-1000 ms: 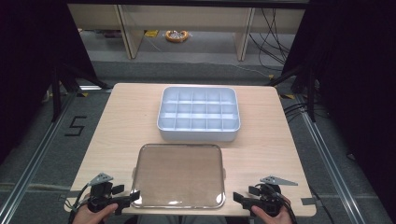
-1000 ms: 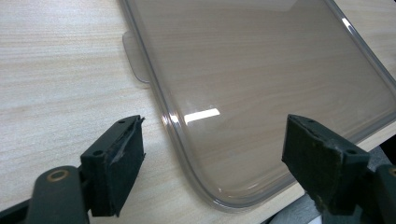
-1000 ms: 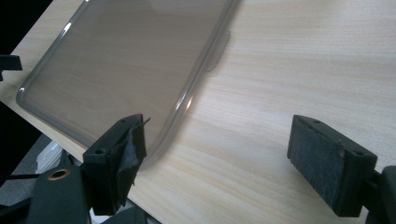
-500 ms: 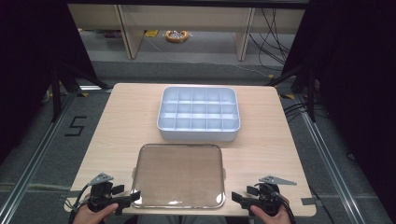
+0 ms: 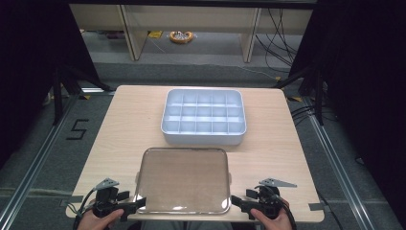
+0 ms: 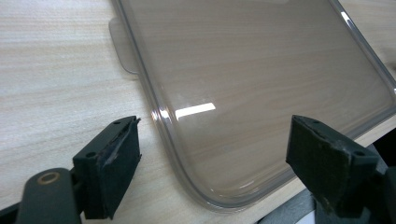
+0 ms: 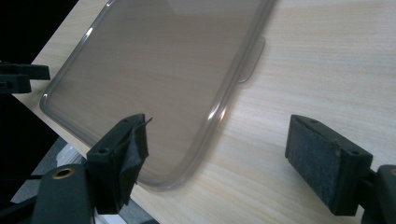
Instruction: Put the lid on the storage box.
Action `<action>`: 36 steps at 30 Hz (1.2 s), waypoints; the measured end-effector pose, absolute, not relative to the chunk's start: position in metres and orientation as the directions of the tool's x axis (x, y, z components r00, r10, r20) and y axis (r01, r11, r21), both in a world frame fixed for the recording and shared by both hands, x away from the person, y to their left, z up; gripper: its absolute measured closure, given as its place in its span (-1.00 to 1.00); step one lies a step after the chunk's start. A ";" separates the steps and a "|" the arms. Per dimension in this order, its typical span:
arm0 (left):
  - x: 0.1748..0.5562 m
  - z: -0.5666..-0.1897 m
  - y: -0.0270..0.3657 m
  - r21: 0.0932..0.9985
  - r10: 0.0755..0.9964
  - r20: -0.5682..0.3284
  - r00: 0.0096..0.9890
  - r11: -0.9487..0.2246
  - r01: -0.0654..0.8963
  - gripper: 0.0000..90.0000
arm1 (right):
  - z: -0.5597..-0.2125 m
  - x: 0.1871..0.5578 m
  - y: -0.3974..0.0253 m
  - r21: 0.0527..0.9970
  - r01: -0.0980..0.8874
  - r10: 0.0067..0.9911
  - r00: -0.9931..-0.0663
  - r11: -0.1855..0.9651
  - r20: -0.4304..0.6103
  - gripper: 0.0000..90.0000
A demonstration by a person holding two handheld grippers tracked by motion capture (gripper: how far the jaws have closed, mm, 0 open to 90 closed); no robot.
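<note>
Between spread grippers (image 5: 184, 205): clear lid (image 5: 183, 178).

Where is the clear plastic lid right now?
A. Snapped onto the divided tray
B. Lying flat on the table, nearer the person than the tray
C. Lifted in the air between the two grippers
B: the clear lid lies flat on the table, with the divided tray uncovered beyond it.

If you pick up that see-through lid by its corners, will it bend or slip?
The clear lid is a thin, wide sheet with a shallow rim, so it would probably feel light and may flex a little. Its glossy surface reflects light, so it could be slippery. It lies flat on the table, so it shouldn't roll.
</note>
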State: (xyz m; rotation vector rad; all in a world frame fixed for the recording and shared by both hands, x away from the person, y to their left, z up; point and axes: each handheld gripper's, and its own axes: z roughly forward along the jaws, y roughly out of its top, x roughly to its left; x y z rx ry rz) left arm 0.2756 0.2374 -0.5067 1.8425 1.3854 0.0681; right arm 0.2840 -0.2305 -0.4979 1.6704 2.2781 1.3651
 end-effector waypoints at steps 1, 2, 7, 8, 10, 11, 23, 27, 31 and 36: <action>0.276 -0.507 0.235 0.616 0.821 -0.423 0.384 -0.050 0.786 -0.62 | -0.498 0.285 -0.229 0.632 0.773 0.780 -0.429 0.055 0.457 -0.49; 0.277 -0.508 0.233 0.616 0.821 -0.430 0.377 -0.039 0.787 -0.62 | -0.498 0.285 -0.228 0.629 0.775 0.776 -0.431 0.058 0.460 -0.49; 0.282 -0.511 0.227 0.610 0.824 -0.430 0.370 -0.037 0.791 -0.52 | -0.499 0.289 -0.223 0.625 0.780 0.764 -0.427 0.040 0.484 -0.47; 0.283 -0.512 0.228 0.612 0.825 -0.424 0.373 -0.043 0.790 -0.50 | -0.499 0.290 -0.222 0.622 0.782 0.766 -0.426 0.044 0.481 -0.47; 0.284 -0.511 0.229 0.611 0.831 -0.402 0.384 -0.068 0.789 -0.46 | -0.500 0.292 -0.218 0.622 0.781 0.757 -0.436 0.051 0.486 -0.47; 0.284 -0.512 0.229 0.616 0.832 -0.398 0.386 -0.069 0.785 -0.44 | -0.498 0.291 -0.214 0.593 0.804 0.764 -0.405 0.036 0.502 -0.47; 0.288 -0.513 0.217 0.634 0.825 -0.387 0.412 -0.086 0.768 -0.41 | -0.506 0.310 -0.203 0.599 0.798 0.772 -0.422 0.068 0.475 -0.46; 0.289 -0.513 0.212 0.638 0.824 -0.382 0.418 -0.092 0.765 -0.42 | -0.509 0.314 -0.201 0.578 0.815 0.769 -0.398 0.046 0.501 -0.46; 0.290 -0.512 0.211 0.636 0.828 -0.378 0.414 -0.092 0.766 -0.43 | -0.509 0.314 -0.201 0.561 0.828 0.771 -0.362 0.008 0.524 -0.51; 0.290 -0.513 0.209 0.642 0.834 -0.371 0.408 -0.087 0.761 -0.43 | -0.512 0.311 -0.205 0.526 0.846 0.737 -0.302 -0.085 0.605 -0.51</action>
